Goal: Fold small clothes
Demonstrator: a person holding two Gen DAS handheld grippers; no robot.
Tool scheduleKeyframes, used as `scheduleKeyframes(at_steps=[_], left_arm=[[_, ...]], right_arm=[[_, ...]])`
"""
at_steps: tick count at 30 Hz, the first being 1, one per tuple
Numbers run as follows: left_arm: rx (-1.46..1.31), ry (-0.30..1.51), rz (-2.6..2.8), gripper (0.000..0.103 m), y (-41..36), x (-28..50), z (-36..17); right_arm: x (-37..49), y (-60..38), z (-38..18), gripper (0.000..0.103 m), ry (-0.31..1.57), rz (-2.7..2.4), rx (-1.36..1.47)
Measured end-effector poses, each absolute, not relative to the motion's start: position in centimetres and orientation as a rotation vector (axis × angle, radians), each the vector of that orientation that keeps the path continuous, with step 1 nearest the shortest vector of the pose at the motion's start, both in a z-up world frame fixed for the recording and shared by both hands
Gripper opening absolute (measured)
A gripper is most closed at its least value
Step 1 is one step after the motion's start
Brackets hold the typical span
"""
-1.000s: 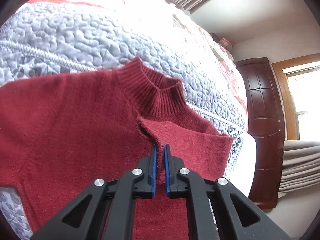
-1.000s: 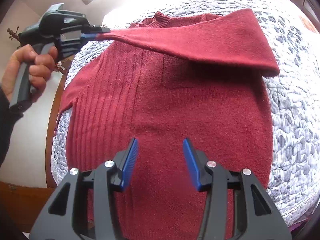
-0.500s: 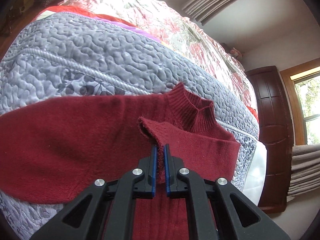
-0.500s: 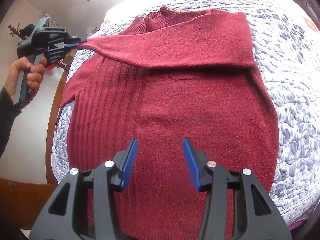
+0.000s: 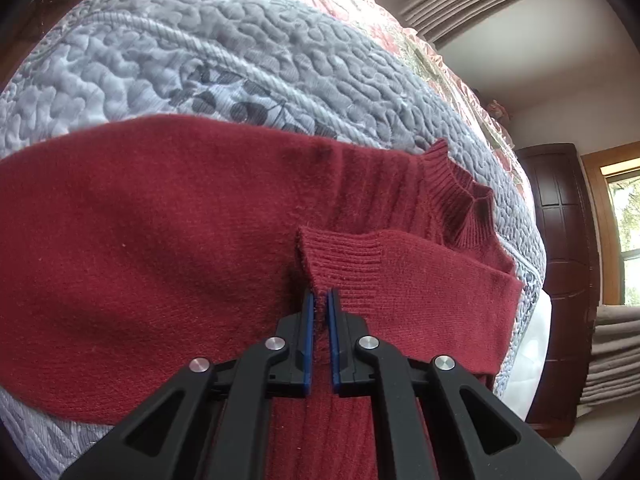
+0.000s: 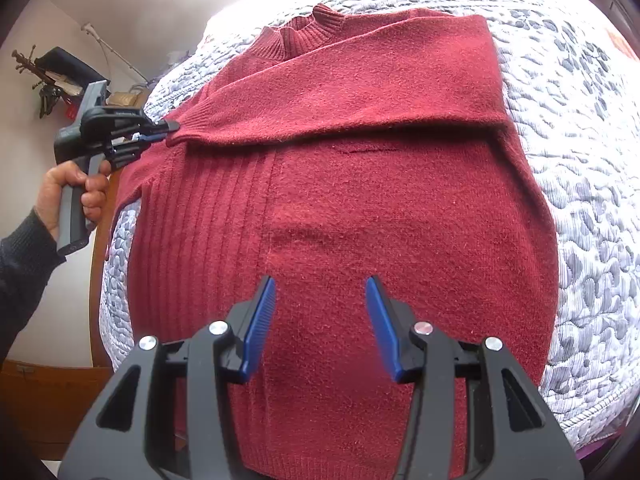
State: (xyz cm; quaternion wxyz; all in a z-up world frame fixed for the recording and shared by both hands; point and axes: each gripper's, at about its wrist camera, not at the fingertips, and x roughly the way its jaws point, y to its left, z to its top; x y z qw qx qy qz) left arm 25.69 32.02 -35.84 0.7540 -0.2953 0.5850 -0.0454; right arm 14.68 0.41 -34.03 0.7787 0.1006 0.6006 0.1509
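Note:
A dark red knitted sweater (image 6: 360,208) lies flat on the bed, collar (image 6: 316,24) at the far end. One sleeve (image 6: 352,92) is folded across the chest, from the right shoulder to the left side. My left gripper (image 5: 320,300) is shut on that sleeve's ribbed cuff (image 5: 340,264); in the right wrist view this left gripper (image 6: 168,128) holds the cuff low at the sweater's left edge, with a hand (image 6: 76,192) on its handle. My right gripper (image 6: 320,292) hangs open above the sweater's lower half, nothing between its blue pads.
A grey quilted bedspread (image 6: 580,160) covers the bed, with a floral cover (image 5: 360,12) beyond it. A dark wooden door (image 5: 560,240) and curtains stand past the bed's far side. The wooden bed frame (image 6: 96,280) and a wall rack (image 6: 44,80) are on the left.
The left gripper has carried the cuff down and leftwards, so the sleeve that hung raised now lies flat across the chest. The right gripper has stayed open in place.

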Motion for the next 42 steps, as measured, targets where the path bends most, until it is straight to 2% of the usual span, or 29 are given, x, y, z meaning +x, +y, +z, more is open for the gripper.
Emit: scheduleKeyframes(at_steps=[3, 6, 11, 14, 18, 21, 24, 26, 28, 31, 34, 38, 42], left_arm=[[-0.621, 1.296, -0.083, 0.007, 32.0, 25.6, -36.7], [-0.595, 1.308, -0.037, 0.014, 32.1, 25.3, -36.6], [-0.596, 1.204, -0.021, 0.040, 31.5, 24.8, -33.0], [-0.567, 1.192, -0.110, 0.044, 29.0, 25.7, -32.4], [-0.551, 1.246, -0.133, 0.045, 26.8, 27.1, -34.6], [-0.591, 1.293, -0.101, 0.045, 27.2, 27.4, -36.7], [-0.641, 1.282, -0.094, 0.046, 28.3, 26.6, -36.6], [-0.659, 1.247, -0.078, 0.052, 29.3, 25.6, -35.2], [-0.712, 1.188, -0.055, 0.063, 31.1, 24.0, -33.5], [-0.806, 1.101, 0.042, 0.072, 35.4, 20.1, -31.3], [-0.905, 1.005, 0.195, 0.078, 41.5, 15.0, -30.1], [-1.036, 0.890, 0.446, 0.081, 51.6, 7.4, -31.1], [-1.244, 0.770, 0.665, 0.081, 61.4, 0.8, -34.7]], right_arm=[[14.7, 0.5, -34.1, 0.047, 1.304, 0.327, 0.213], [14.8, 0.5, -34.0, 0.047, 1.300, 0.327, 0.211], [15.1, 0.6, -34.0, 0.049, 1.297, 0.328, 0.215], [15.2, 1.0, -34.2, 0.049, 1.300, 0.337, 0.215], [15.1, 1.3, -33.9, 0.049, 1.292, 0.343, 0.218], [14.9, 1.2, -33.7, 0.050, 1.293, 0.344, 0.212], [15.0, 0.9, -33.6, 0.051, 1.294, 0.339, 0.202], [15.2, 0.7, -33.4, 0.051, 1.295, 0.333, 0.201], [15.6, 0.9, -33.0, 0.051, 1.290, 0.337, 0.192], [16.2, 1.7, -32.0, 0.051, 1.271, 0.358, 0.171], [16.8, 3.2, -31.2, 0.059, 1.265, 0.390, 0.145], [17.1, 6.5, -31.0, 0.060, 1.279, 0.457, 0.088], [16.4, 10.1, -31.2, 0.060, 1.304, 0.525, 0.041]])
